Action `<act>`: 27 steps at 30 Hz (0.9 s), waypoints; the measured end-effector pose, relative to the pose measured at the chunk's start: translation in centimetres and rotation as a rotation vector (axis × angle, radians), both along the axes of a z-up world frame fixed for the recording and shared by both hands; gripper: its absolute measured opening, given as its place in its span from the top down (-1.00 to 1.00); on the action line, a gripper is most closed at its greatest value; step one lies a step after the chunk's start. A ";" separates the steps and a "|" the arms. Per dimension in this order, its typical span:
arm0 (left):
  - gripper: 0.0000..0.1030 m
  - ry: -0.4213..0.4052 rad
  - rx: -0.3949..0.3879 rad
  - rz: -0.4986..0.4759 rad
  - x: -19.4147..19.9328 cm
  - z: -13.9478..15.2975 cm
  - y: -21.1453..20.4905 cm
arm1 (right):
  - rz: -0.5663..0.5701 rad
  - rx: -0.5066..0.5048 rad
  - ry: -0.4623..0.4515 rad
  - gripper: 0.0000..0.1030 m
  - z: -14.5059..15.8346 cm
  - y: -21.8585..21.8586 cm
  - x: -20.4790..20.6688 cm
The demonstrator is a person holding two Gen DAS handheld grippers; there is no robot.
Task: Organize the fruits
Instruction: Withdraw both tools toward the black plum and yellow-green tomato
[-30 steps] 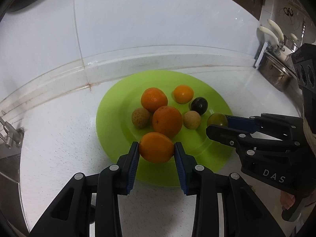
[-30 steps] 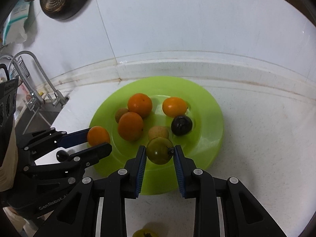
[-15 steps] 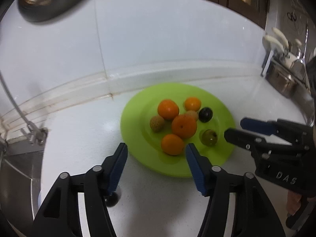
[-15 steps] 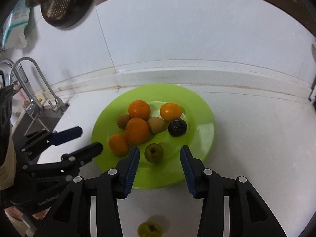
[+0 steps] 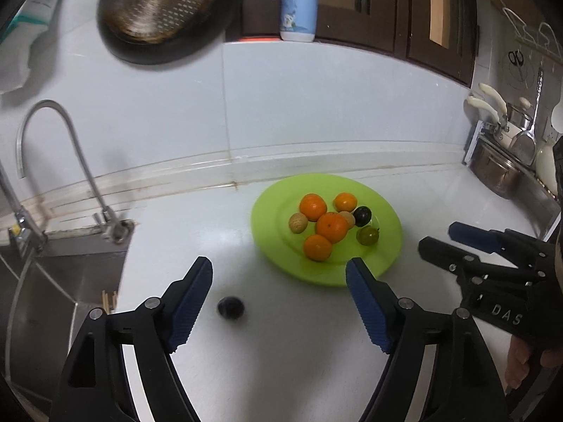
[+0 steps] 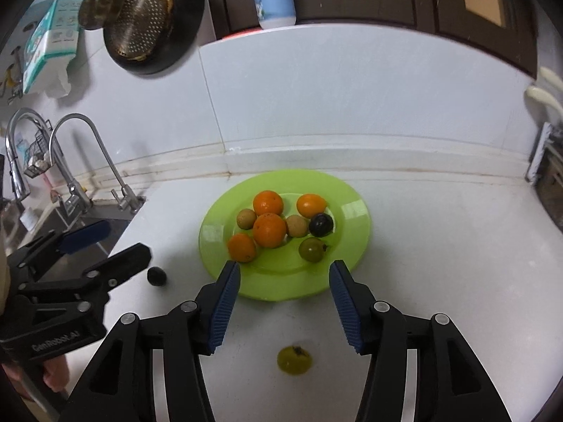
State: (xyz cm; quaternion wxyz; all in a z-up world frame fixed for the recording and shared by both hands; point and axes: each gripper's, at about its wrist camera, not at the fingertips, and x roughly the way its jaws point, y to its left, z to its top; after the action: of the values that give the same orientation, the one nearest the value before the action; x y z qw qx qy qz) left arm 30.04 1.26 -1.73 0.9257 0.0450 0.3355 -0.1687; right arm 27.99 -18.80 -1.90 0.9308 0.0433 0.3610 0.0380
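Note:
A lime-green plate [image 5: 388, 242] [image 6: 355, 211] on the white counter carries several fruits: oranges, two tan round fruits, a dark plum [image 6: 321, 224] and a green fruit [image 6: 311, 249]. A dark fruit [image 5: 230, 307] [image 6: 156, 275] lies on the counter left of the plate. A yellow-green fruit [image 6: 294, 360] lies on the counter in front of it. My left gripper [image 5: 279, 299] hangs above the counter, its jaws opening, nothing between them. My right gripper [image 6: 285, 299] hovers before the plate, jaws opening and empty too.
A steel sink [image 5: 52, 281] with a curved tap [image 5: 63, 161] lies at the left. A colander [image 5: 155, 0] hangs on the white wall and a bottle [image 5: 299, 3] stands on the ledge. A pot [image 5: 496, 172] and utensils crowd the right end.
Both grippers let go of their fruits, an orange and a green fruit, which now rest on the plate. Both opened and pulled back and up from the plate.

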 end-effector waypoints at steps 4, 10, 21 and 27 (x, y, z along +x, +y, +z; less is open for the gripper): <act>-0.56 -0.018 0.022 0.012 -1.5 0.6 0.6 | -0.018 -0.014 -0.017 -0.21 1.0 0.5 -1.6; -0.65 -0.025 0.011 0.052 -2.5 1.2 2.1 | -0.048 -0.011 -0.020 -0.21 1.8 1.2 -3.1; -0.72 -0.039 0.016 0.103 -3.8 0.8 3.9 | -0.171 0.039 -0.031 -0.21 1.2 1.5 -5.4; -0.72 0.018 0.036 0.115 -3.0 -0.7 4.1 | -0.227 0.081 0.031 -0.21 -0.7 1.2 -5.4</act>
State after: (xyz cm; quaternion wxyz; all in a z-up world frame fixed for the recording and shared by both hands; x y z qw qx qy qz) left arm 27.02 5.33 -2.42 0.9299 0.0409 0.3488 -0.1095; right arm 22.54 -17.58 -2.60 0.9209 0.1223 0.3661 -0.0539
